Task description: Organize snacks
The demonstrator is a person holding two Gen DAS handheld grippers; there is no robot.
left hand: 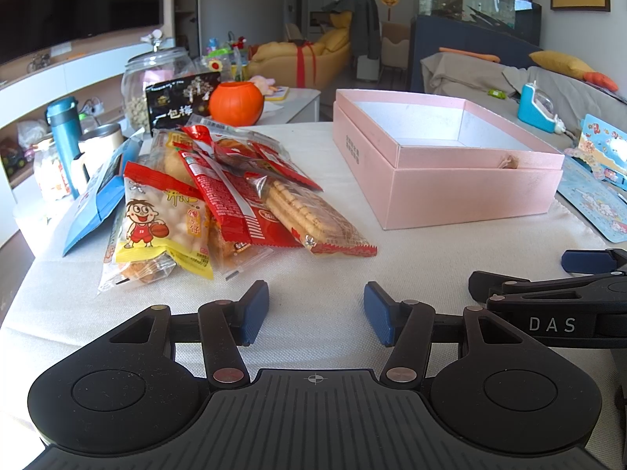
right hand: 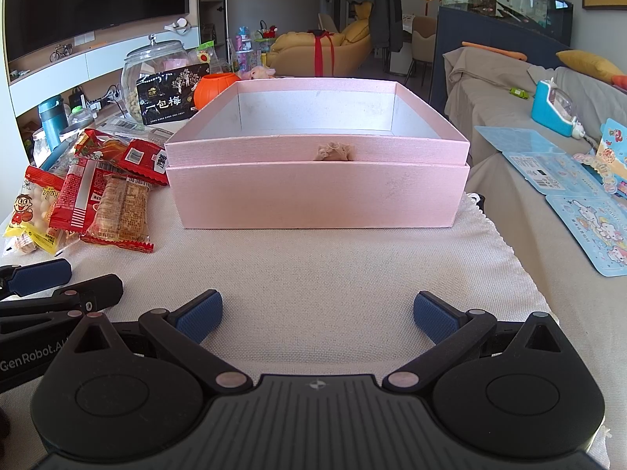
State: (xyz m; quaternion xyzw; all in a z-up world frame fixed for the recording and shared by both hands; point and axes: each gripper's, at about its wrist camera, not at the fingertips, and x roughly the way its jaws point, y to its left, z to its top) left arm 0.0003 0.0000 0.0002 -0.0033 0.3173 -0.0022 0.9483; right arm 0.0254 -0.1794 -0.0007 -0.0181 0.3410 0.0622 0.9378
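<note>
A pile of snack packets (left hand: 219, 196) lies on the white cloth at the left: red wrappers, a yellow packet with a cartoon boy (left hand: 156, 227) and a clear biscuit packet (left hand: 313, 215). The pile also shows in the right wrist view (right hand: 90, 196). An open, empty pink box (left hand: 462, 192) stands to the right of the pile; in the right wrist view the box (right hand: 317, 192) is straight ahead. My left gripper (left hand: 316, 313) is open and empty, short of the pile. My right gripper (right hand: 317, 317) is open and empty in front of the box.
Behind the pile stand a glass jar (left hand: 156, 78), a black packet (left hand: 180, 98), an orange pumpkin pot (left hand: 235, 102), a teal flask (left hand: 62, 133) and a blue pouch (left hand: 98, 203). Blue sticker sheets (right hand: 595, 227) lie on the sofa at the right. The cloth (right hand: 313, 266) covers the table.
</note>
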